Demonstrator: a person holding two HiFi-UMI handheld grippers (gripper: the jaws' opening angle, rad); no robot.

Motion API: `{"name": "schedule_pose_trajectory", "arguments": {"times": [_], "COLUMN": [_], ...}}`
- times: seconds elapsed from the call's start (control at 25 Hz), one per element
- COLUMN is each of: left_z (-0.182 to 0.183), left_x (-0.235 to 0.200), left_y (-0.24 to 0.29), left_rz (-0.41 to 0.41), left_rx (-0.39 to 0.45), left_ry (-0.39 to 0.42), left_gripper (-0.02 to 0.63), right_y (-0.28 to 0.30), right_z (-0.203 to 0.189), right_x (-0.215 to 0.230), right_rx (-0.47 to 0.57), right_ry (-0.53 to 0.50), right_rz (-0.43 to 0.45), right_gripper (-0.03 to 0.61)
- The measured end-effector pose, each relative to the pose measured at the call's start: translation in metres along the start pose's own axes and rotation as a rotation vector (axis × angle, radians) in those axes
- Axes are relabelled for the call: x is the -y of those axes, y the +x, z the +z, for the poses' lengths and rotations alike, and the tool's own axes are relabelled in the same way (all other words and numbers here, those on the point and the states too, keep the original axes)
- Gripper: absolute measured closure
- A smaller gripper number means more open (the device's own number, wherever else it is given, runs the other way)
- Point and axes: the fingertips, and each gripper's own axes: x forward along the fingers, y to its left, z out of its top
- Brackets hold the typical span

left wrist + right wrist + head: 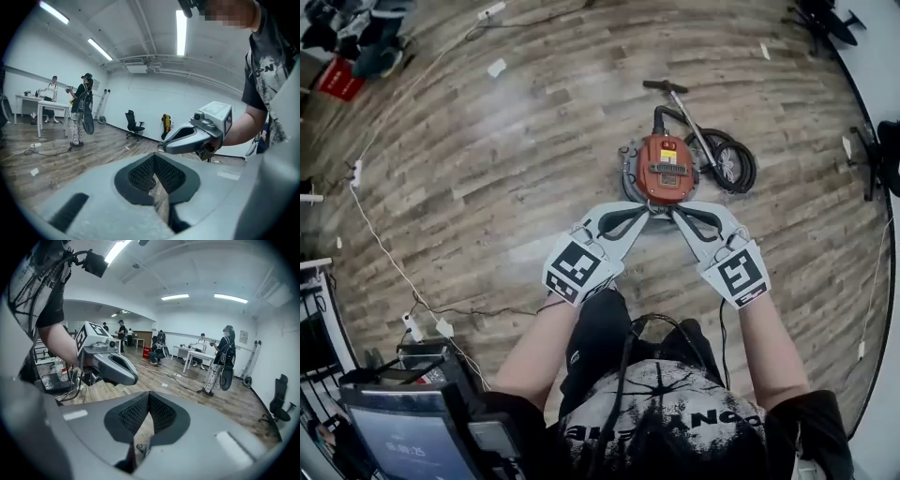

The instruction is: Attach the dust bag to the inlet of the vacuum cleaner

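Observation:
The vacuum cleaner [664, 169], a round grey drum with a red top, stands on the wood floor straight ahead. Its black hose [733, 161] lies coiled to the right, beside a metal wand [694, 127]. I see no dust bag in any view. My left gripper [641, 214] and right gripper [676, 212] are held up in the air over the near side of the vacuum, with their tips close together. Both are shut with nothing between the pads. In the left gripper view my own jaws [154, 174] are closed and the right gripper [190, 137] floats ahead of them. The right gripper view shows its closed jaws [148, 409] and the left gripper [112, 365].
A white cable [380, 246] with a power strip [411, 326] runs along the floor at left. A cart with a screen [403, 431] stands at lower left. People stand by white desks [199, 355] farther off. An office chair [135, 124] sits by the far wall.

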Motion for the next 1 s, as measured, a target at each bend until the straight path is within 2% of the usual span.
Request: {"name": "schedule_pose_trajectory", "arguments": {"times": [0.16,0.28,0.4,0.64,1.0], "left_z": [0.038,0.066,0.082,0.082,0.115], "left_x": [-0.021,-0.038,-0.055,-0.047,-0.038], "left_y": [-0.031,-0.051,-0.055,-0.035,-0.012], "left_rz": [0.034,0.091,0.140,0.152,0.304], "left_rx": [0.041,0.085,0.086,0.049,0.082], "left_ry": [-0.015,-0.002,0.005,-0.038,-0.016], "left_gripper": [0.611,0.611,0.611,0.611,0.611], "right_y": [0.011,0.020,0.028,0.009,-0.018], "right_z": [0.048,0.073,0.089,0.091,0.077], "right_x": [0.006,0.008,0.021,0.040,0.071], "right_rx": [0.009,0.005,0.024,0.065,0.115], "right_ry": [0.021,0.018,0.032,0.029,-0.031], "right_rz": [-0.008,0.027,0.065,0.082,0.205], "right_gripper": [0.574,0.574,0.574,0.574,0.574]}}
